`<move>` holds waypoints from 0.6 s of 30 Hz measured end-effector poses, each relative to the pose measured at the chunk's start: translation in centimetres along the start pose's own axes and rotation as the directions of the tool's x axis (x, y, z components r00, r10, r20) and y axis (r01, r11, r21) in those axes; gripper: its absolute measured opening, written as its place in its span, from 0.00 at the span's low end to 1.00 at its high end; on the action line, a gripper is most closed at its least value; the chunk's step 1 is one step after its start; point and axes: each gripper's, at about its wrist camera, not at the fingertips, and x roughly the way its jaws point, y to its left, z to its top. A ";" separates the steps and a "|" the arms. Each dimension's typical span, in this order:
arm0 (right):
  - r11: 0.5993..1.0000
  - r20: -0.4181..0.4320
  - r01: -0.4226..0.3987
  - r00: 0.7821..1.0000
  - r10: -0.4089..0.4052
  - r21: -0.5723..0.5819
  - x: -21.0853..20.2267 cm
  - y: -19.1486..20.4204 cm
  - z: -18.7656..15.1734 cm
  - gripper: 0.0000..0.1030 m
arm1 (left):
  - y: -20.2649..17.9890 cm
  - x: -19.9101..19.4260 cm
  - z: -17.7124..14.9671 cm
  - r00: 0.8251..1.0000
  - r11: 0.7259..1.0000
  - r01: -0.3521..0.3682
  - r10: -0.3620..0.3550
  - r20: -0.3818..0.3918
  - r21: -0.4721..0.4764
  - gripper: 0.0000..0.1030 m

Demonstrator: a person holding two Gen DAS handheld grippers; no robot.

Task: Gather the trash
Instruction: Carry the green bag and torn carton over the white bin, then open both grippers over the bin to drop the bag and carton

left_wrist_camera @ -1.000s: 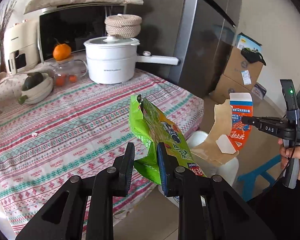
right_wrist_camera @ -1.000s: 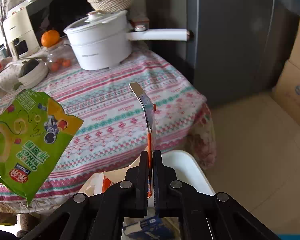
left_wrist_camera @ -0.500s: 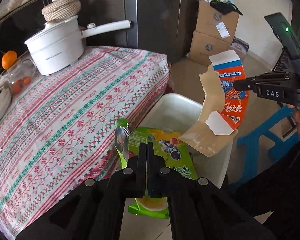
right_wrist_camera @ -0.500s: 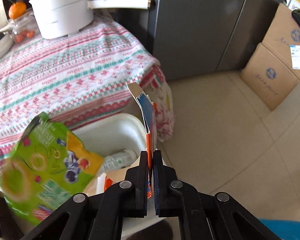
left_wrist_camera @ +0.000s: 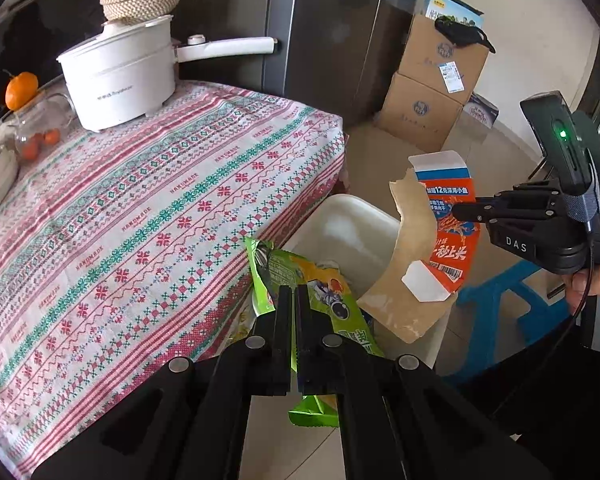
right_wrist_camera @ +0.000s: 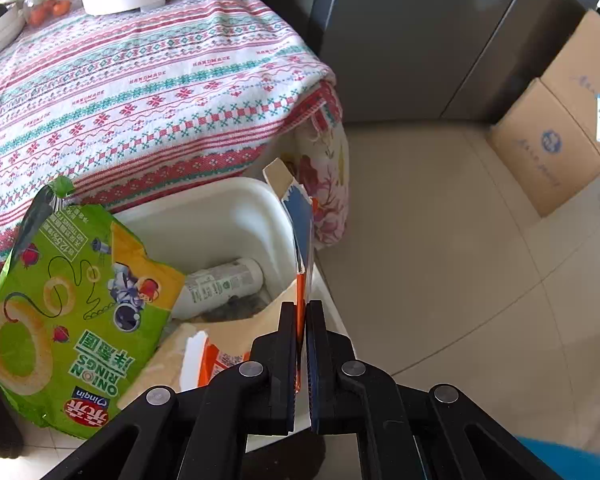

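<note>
My left gripper (left_wrist_camera: pixel 292 300) is shut on a green onion-rings snack bag (left_wrist_camera: pixel 312 280) and holds it over the near rim of a white trash bin (left_wrist_camera: pixel 348 220). The bag also shows in the right wrist view (right_wrist_camera: pixel 72 304). My right gripper (right_wrist_camera: pixel 302 312) is shut on a torn orange and blue carton (right_wrist_camera: pixel 302 236), held above the bin (right_wrist_camera: pixel 220 216). In the left wrist view the carton (left_wrist_camera: pixel 440 240) hangs over the bin's right side, held by the right gripper (left_wrist_camera: pixel 460 212). A white plastic bottle (right_wrist_camera: pixel 220 284) lies inside the bin.
A table with a striped patterned cloth (left_wrist_camera: pixel 140 208) stands left of the bin, with a white pot (left_wrist_camera: pixel 120 80) and a fruit jar (left_wrist_camera: pixel 40 128) on it. A dark fridge (left_wrist_camera: pixel 340 40), cardboard boxes (left_wrist_camera: pixel 432 92) and a blue stool (left_wrist_camera: pixel 500 308) stand around.
Both grippers have moved from above the table edge to over the bin. The left gripper's fingers closed tight on the bag. The bag and the carton now hang lower, nearer the bin.
</note>
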 end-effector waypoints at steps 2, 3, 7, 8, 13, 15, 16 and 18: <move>1.000 0.004 -0.002 1.000 0.002 -0.007 0.0 0.3 0.2 0.03 | 0.4 -0.4 0.0 1.000 1.000 0.001 -0.001 -0.003 -0.013 0.01; 1.000 0.006 -0.003 1.000 0.003 -0.013 -0.1 0.5 0.2 0.03 | 0.6 -0.7 0.0 1.000 1.000 0.002 -0.002 -0.003 -0.020 0.01; 0.999 -0.001 0.000 1.000 0.000 -0.043 0.3 1.3 0.6 0.03 | 1.4 -1.1 0.1 1.000 0.999 0.007 -0.007 -0.008 -0.044 0.01; 0.999 -0.006 0.003 1.000 -0.003 -0.050 0.4 1.5 0.7 0.03 | 1.5 -1.2 0.1 1.000 0.999 0.006 -0.007 -0.010 -0.049 0.01; 0.998 -0.030 0.009 1.000 -0.011 -0.065 1.4 2.1 1.2 0.04 | 2.3 -1.4 0.0 1.000 0.998 0.001 -0.002 -0.015 -0.068 0.01; 0.997 -0.042 0.008 0.999 -0.011 -0.076 2.1 2.6 1.3 0.05 | 2.5 -1.6 0.0 1.000 0.997 0.002 -0.003 -0.015 -0.075 0.01; 0.996 -0.048 0.004 0.999 -0.008 -0.086 2.3 2.8 1.4 0.05 | 2.6 -1.6 0.0 1.000 0.997 0.002 -0.003 -0.015 -0.077 0.01; 0.995 -0.063 -0.011 0.998 0.005 -0.103 2.9 3.4 1.5 0.05 | 2.8 -1.6 0.0 1.000 0.997 0.001 -0.002 -0.016 -0.079 0.01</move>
